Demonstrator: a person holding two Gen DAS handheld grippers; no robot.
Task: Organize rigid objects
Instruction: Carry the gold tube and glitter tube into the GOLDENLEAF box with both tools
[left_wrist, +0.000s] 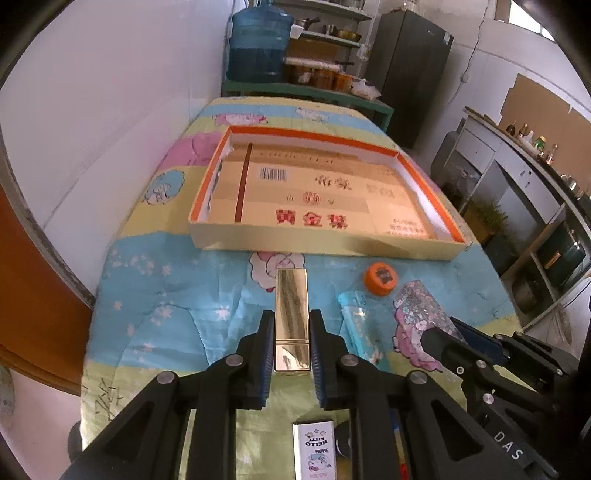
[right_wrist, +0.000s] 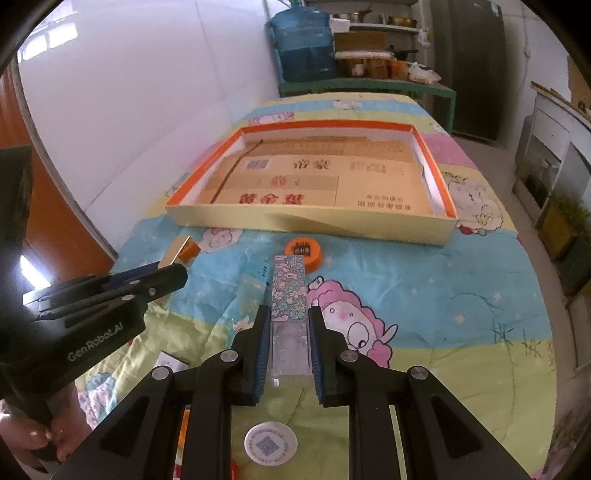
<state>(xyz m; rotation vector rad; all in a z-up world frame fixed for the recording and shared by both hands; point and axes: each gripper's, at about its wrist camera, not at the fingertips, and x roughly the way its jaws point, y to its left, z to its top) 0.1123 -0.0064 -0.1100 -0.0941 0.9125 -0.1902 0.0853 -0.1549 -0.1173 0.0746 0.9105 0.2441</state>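
Gold and glossy, the bar (left_wrist: 291, 317) you carry in the left gripper (left_wrist: 291, 325) is slick: only its near end sits between the jaws, most of it sticks out ahead, so a quick swing could let it pivot or slide out. The same goes for the floral bar (right_wrist: 289, 295) in your right gripper (right_wrist: 289, 325), held by its clear near end with the patterned length ahead of the jaws. Both grippers hang close together, so the two bars could knock as you move. Ahead of both jaws lies the tray (left_wrist: 424, 254), and its near wall could catch a low bar tip. An orange cap (right_wrist: 303, 254) sits just past the floral bar's tip, before the tray.

Both pairs of jaws are clenched narrow, pads pressing each bar's sides. Beneath them a card box (left_wrist: 314, 448) and a round disc (right_wrist: 270, 441) lie on the quilt (right_wrist: 443, 295).
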